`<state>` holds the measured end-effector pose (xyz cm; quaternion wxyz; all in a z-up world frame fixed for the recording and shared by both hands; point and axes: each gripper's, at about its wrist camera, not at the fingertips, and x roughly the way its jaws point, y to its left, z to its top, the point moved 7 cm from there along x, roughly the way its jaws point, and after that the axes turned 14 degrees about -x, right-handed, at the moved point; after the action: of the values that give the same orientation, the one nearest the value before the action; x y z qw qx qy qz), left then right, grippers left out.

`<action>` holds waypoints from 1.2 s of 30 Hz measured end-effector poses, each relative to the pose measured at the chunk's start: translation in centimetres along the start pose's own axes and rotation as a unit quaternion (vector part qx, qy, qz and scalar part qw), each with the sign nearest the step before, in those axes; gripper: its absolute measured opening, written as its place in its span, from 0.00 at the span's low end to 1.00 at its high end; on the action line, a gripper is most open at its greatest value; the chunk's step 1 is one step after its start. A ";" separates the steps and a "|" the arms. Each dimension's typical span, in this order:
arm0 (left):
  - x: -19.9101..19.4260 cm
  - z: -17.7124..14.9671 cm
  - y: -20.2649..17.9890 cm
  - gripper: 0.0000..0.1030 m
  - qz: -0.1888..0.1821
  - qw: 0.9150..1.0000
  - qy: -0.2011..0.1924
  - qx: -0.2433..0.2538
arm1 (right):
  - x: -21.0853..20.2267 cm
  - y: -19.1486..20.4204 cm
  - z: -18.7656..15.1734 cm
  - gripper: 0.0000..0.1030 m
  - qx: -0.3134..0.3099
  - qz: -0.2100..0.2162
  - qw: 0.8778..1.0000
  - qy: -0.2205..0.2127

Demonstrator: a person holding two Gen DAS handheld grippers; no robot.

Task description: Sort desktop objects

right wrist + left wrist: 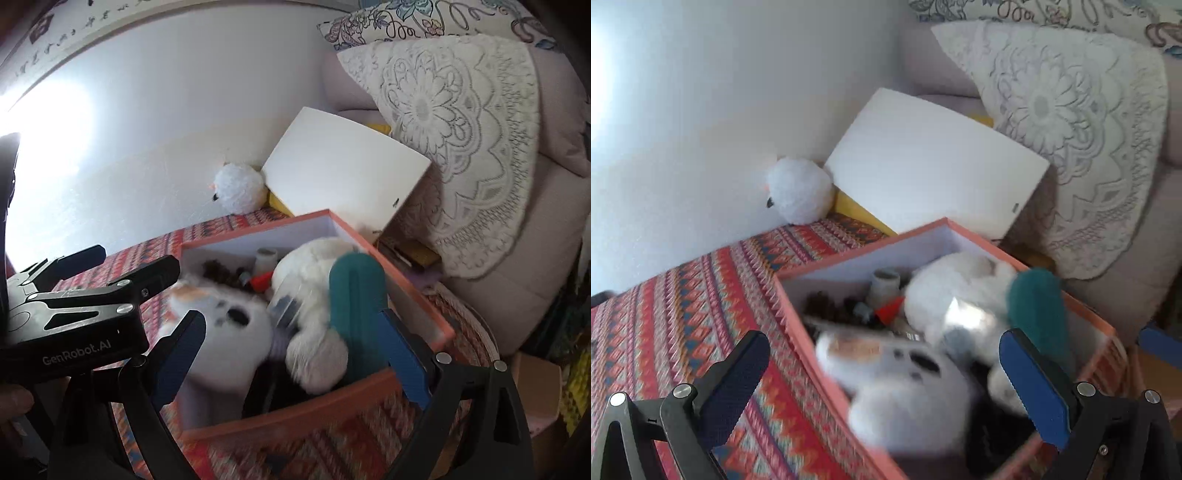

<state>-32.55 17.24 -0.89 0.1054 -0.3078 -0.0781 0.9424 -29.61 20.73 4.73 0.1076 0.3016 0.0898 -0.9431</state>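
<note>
Left wrist view: our left claw (884, 373) hangs released over the pink box's (849, 254) near corner, a blurred white plush toy (901, 398) right between its fingers.

Our right claw (291, 354), also spread and empty, straddles the same box beside it; we judge the left nearer the plush. Just beyond, a teal brush (354, 295) leans against a second white plush, crowding any reach. Farther back, a white ball (798, 190) and white board (934, 162) rest at the wall on the patterned surface (701, 280).

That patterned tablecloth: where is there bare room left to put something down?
The red patterned tablecloth lies bare from the salmon-pink cardboard box across to the white wall, up to the white fluffy ball. Inside the box it is crowded: white plush toys, a teal brush.
</note>
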 end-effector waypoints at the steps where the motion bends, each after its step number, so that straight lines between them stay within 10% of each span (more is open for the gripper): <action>1: -1.5 -0.7 0.1 0.99 0.001 1.000 0.000 0.000 | -1.3 0.5 -0.5 0.92 -0.002 0.000 1.000 0.002; 16: -20.2 -10.7 4.3 0.99 0.030 0.999 -0.016 -0.012 | -18.8 7.9 -9.8 0.93 -0.010 -0.008 1.000 0.010; 26: -27.6 -16.9 5.7 1.00 0.080 0.996 -0.019 0.027 | -25.6 11.4 -17.4 0.95 0.007 -0.064 0.997 0.043; 36: -31.1 -16.7 6.0 1.00 0.053 0.997 -0.047 -0.002 | -29.4 11.6 -18.3 0.97 0.007 -0.081 0.996 0.031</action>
<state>1.02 5.17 2.01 0.0514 -0.2665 -0.0682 0.9600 6.81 18.21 6.14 0.0258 0.3233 0.1104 -0.9395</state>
